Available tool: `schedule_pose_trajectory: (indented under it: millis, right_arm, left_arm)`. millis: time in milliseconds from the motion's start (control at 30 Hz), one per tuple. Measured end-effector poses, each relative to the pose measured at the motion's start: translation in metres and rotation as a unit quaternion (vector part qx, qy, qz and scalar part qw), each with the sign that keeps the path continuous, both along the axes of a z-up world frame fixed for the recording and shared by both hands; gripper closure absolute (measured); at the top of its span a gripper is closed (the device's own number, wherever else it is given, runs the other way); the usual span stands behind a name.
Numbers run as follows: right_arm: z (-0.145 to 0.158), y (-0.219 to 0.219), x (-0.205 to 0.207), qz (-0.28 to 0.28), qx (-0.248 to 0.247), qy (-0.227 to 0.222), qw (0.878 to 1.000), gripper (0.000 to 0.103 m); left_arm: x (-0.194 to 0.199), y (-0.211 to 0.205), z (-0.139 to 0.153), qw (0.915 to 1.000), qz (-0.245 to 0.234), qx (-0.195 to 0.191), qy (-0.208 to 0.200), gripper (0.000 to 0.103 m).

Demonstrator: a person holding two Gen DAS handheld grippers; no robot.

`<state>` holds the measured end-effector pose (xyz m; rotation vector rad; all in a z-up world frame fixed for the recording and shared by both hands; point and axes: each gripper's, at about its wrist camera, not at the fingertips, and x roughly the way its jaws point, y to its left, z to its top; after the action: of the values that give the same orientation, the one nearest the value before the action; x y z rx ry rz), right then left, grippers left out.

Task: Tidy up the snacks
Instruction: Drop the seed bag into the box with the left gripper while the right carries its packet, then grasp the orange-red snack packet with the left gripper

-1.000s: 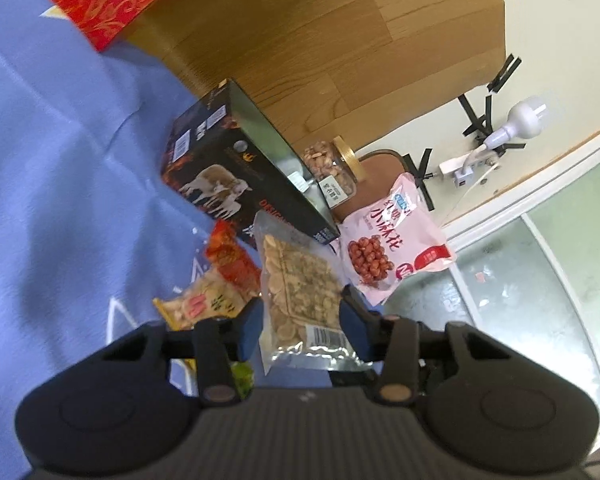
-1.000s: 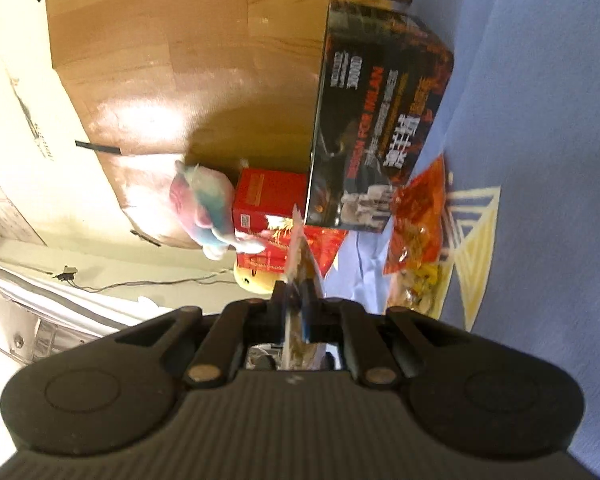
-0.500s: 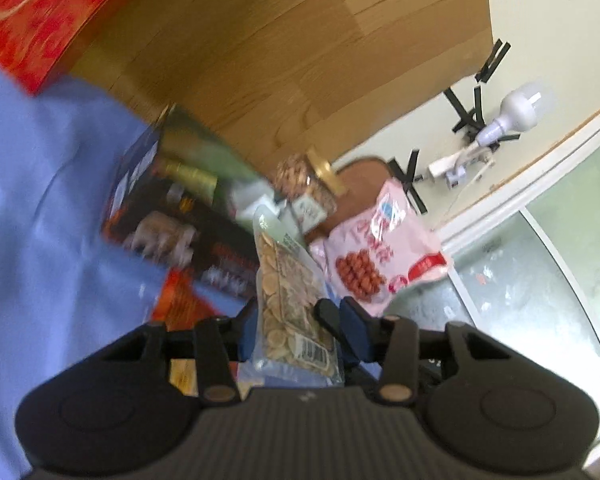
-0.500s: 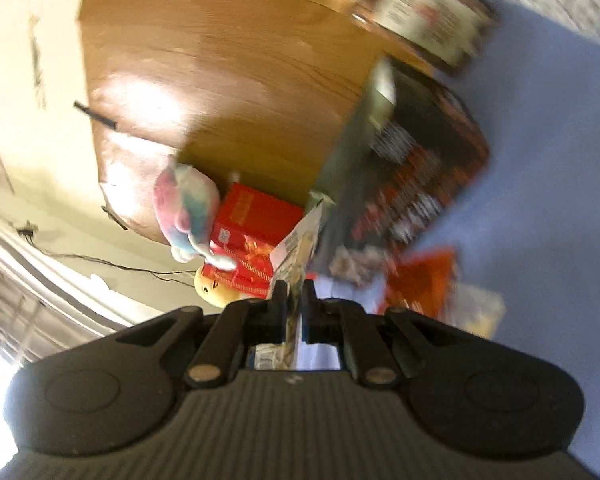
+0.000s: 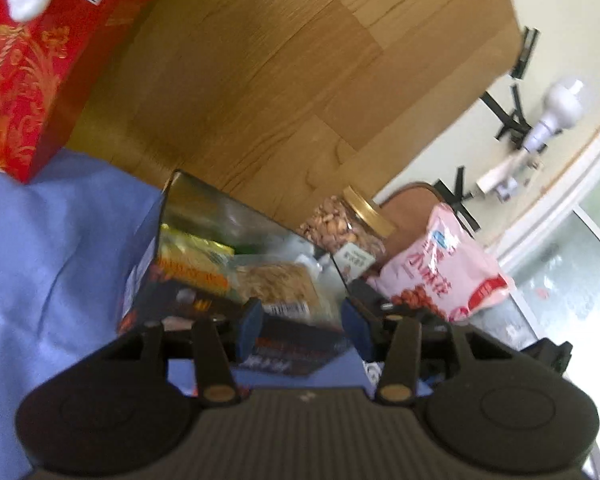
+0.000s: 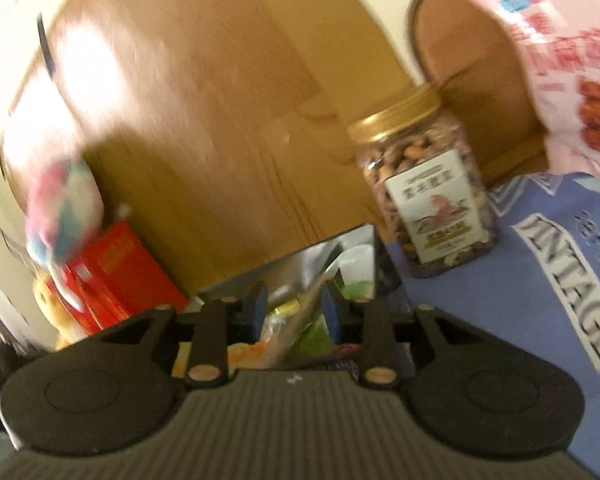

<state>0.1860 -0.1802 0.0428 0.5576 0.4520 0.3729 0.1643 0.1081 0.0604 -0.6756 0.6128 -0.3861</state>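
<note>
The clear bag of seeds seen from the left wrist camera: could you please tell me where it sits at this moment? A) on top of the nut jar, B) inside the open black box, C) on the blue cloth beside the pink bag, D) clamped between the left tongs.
B: the clear bag of seeds lies inside the open black box next to a yellow-green packet, while the left tongs stand open and empty in front of it.

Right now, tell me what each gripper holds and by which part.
Nothing is held. The left gripper and the right gripper are both open over the black box, where the clear seed bag now lies, free of the fingers.
</note>
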Motion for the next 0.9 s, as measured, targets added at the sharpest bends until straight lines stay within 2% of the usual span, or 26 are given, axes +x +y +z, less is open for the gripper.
schedule_pose_trajectory:
  millis: [67, 133, 267, 400, 433, 500, 600, 733, 767, 833, 867, 900]
  right_arm:
    - [-0.002, -0.012, -0.026, -0.003, 0.027, -0.012, 1.000, 0.069]
    - [-0.009, -0.016, -0.046, 0.001, 0.052, -0.001, 0.999, 0.069]
    - [-0.040, -0.020, -0.072, 0.029, 0.070, 0.065, 0.995, 0.069]
    - [-0.064, -0.014, -0.079, 0.042, 0.075, 0.122, 0.989, 0.069]
    - [-0.066, -0.014, -0.080, 0.046, 0.082, 0.127, 0.987, 0.072]
    - [-0.065, -0.013, -0.085, 0.053, 0.088, 0.128, 0.986, 0.069]
    - [-0.066, -0.010, -0.078, 0.065, 0.109, 0.149, 0.981, 0.071]
    - [-0.064, 0.003, -0.064, 0.081, 0.105, 0.155, 0.979, 0.071]
    - [-0.064, 0.006, -0.063, 0.082, 0.098, 0.150, 0.980, 0.073]
    - [-0.068, 0.011, -0.059, 0.081, 0.089, 0.150, 0.981, 0.086]
    - [-0.072, 0.009, -0.058, 0.080, 0.097, 0.157, 0.980, 0.096]
    - [-0.074, 0.003, -0.058, 0.083, 0.120, 0.161, 0.976, 0.096]
  left_arm:
    - [-0.017, 0.005, -0.004, 1.0000, -0.005, -0.007, 0.001, 0.059]
    - [-0.034, 0.010, -0.011, 0.9999, -0.006, -0.008, 0.007, 0.059]
    - [-0.049, 0.015, -0.031, 0.9992, -0.006, 0.011, 0.039, 0.059]
    - [-0.050, 0.018, -0.053, 0.9971, -0.010, -0.016, 0.074, 0.059]
    - [-0.050, 0.019, -0.056, 0.9968, -0.010, -0.020, 0.077, 0.056]
    - [-0.048, 0.020, -0.062, 0.9958, -0.006, -0.028, 0.087, 0.051]
    - [-0.041, 0.019, -0.072, 0.9929, -0.006, -0.047, 0.109, 0.051]
    - [-0.034, 0.018, -0.084, 0.9903, 0.000, -0.064, 0.123, 0.051]
    - [-0.034, 0.018, -0.084, 0.9902, 0.001, -0.067, 0.123, 0.051]
    - [-0.032, 0.017, -0.084, 0.9898, 0.002, -0.067, 0.126, 0.051]
    - [-0.031, 0.017, -0.083, 0.9898, 0.002, -0.065, 0.127, 0.051]
    - [-0.031, 0.016, -0.083, 0.9898, 0.001, -0.063, 0.128, 0.051]
